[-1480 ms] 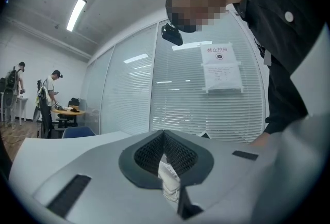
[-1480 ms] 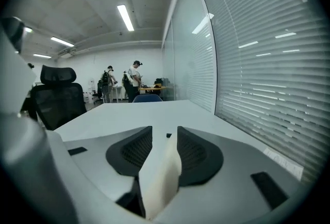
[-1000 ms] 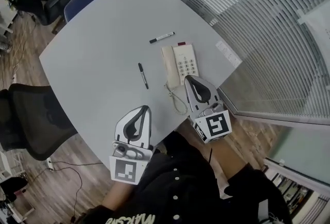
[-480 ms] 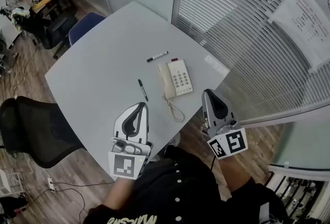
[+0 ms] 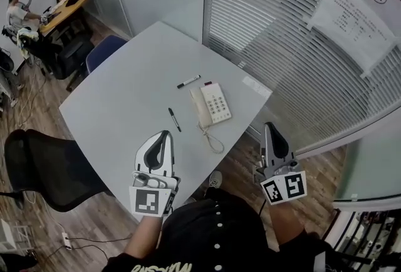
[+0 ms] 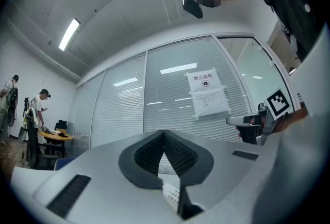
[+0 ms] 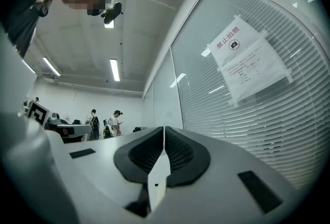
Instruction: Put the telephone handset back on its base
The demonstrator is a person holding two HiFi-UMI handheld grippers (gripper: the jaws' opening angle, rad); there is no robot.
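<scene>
Right claw (image 5: 270, 128) shut; sign (image 7: 247, 62) "禁止拍照"

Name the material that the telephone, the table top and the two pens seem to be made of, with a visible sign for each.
Telephone: likely moulded plastic, cream, matt; smooth rounded casing with keys.
Table top: probably laminate, pale grey; even surface, no grain.
White marker and black pen: probably plastic barrels; too small to be sure.

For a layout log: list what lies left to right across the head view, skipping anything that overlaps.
black office chair → black pen → telephone → right gripper
</scene>
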